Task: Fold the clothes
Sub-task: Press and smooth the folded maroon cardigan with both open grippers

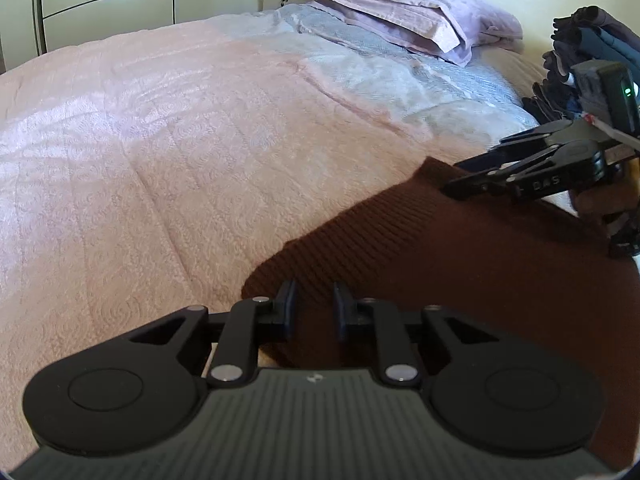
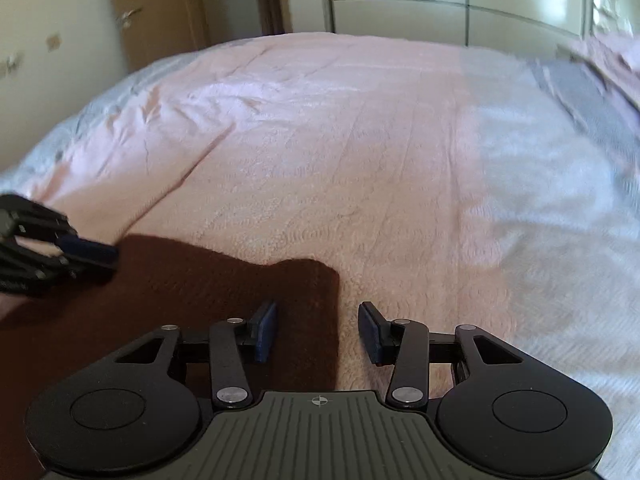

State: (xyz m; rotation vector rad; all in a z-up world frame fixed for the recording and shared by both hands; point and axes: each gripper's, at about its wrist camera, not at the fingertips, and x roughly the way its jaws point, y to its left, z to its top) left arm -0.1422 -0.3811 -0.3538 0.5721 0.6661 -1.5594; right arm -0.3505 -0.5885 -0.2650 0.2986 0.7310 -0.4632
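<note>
You are holding your left gripper (image 1: 314, 312) low over a brown ribbed knit garment (image 1: 460, 264) that is lying on the pink quilted bedspread (image 1: 180, 152); its two blue-padded fingers are standing a little apart, with the knit showing in the gap and nothing clamped between them. Your right gripper (image 2: 318, 332) is sitting over the garment's (image 2: 192, 284) far corner, its fingers spread wider, the left pad (image 2: 265, 330) over the brown knit and the right one over the bedspread (image 2: 360, 152), gripping nothing. In the left wrist view that same tool (image 1: 472, 180) is reaching in from the right, its tips at the garment's upper edge; whether they are touching the cloth you cannot tell. The garment is lying flat at the near edge of the bed. Lilac pillows (image 1: 408, 12) are resting at the head of the bed, and a heap of dark clothes (image 1: 580, 52) is sitting near them, on the right
</note>
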